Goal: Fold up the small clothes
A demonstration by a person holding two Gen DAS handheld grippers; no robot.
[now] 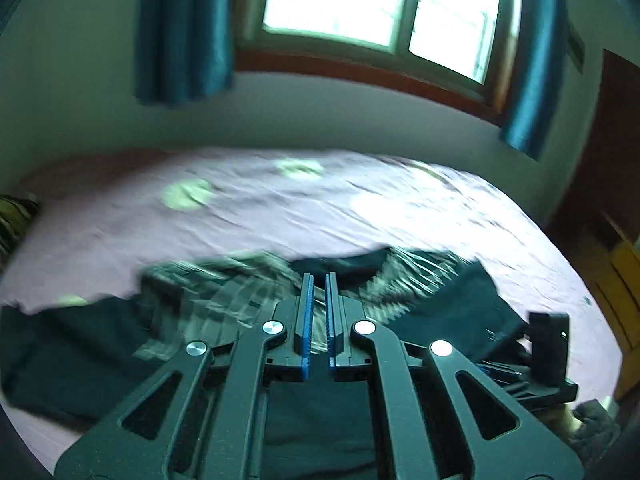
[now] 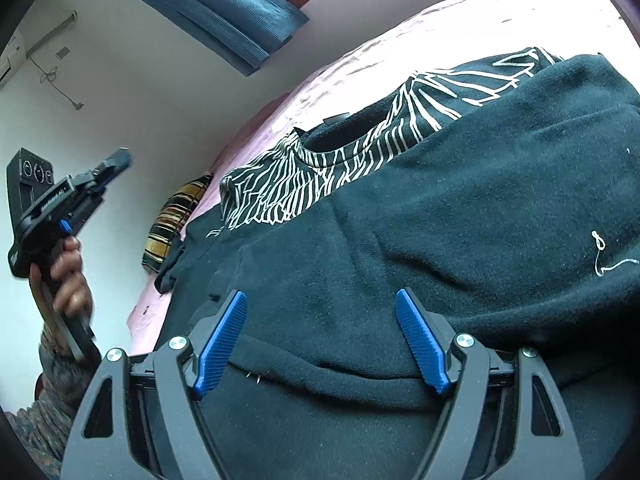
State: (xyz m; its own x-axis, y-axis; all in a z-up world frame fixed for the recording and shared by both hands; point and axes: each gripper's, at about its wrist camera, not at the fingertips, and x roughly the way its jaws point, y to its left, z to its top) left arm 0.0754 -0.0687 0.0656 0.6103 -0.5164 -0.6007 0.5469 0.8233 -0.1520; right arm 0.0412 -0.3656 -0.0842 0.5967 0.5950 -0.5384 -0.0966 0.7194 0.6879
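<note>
Black sweatshirt (image 2: pixel 460 220) spread on pink bed (image 2: pixel 360 60), directly beneath wide-open, empty right claw (image 2: pixel 320 340). Left claw (image 1: pixel 319 280) raised clear above garment, blue pads nearly together, nothing between.

The left gripper (image 1: pixel 319 280) is raised and tilted somewhat downward, its jaws drawn nearly together with nothing between the blue pads (image 1: pixel 306 320). From the right wrist view, the left hand (image 2: pixel 66 276) grips its handle, fingers wrapped round, a patterned sleeve (image 2: pixel 56 384) below the wrist. The right gripper (image 2: pixel 322 300) angles downward, its jaws spread wide, blue pads (image 2: pixel 220 344) well apart, clamping nothing.
</note>
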